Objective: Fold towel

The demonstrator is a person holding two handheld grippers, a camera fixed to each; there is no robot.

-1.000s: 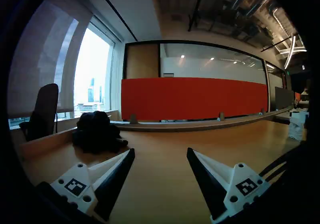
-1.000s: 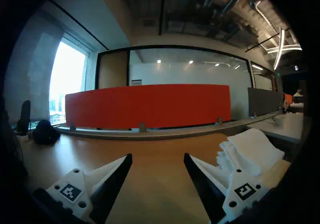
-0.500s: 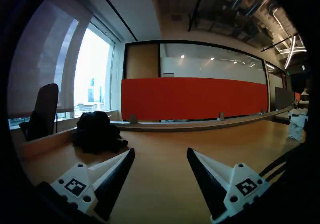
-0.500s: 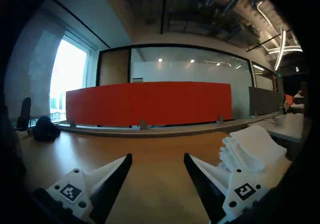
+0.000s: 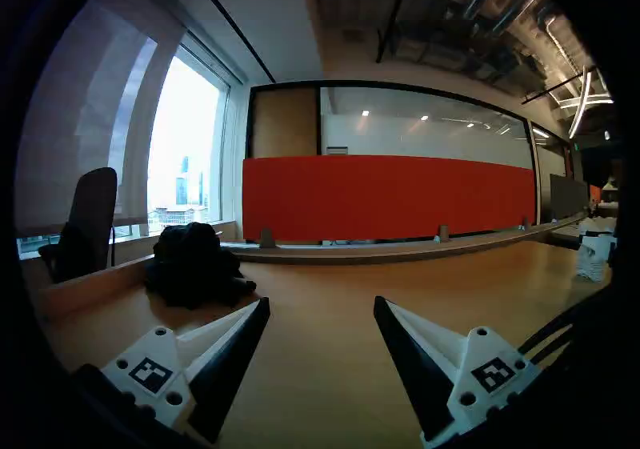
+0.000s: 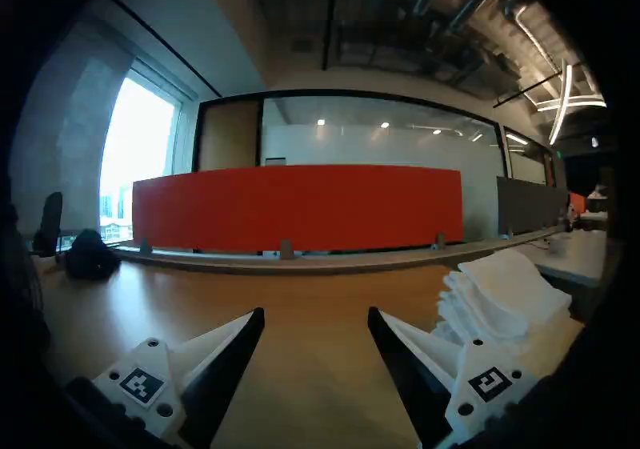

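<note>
A stack of folded white towels lies on the wooden table to the right of my right gripper, just past its right finger. That gripper hovers low over the table, open, nothing between its fingers. In the left gripper view the same white stack sits far off at the right edge. My left gripper is open and empty too, low above the bare wood.
A crumpled black bundle lies on the table ahead-left of the left gripper; the same black bundle sits far left in the right gripper view. A red divider panel runs along the table's far edge. A black office chair stands by the window.
The right gripper has shifted slightly, so the towel stack sits a little lower and nearer its right finger. The left gripper has held still.
</note>
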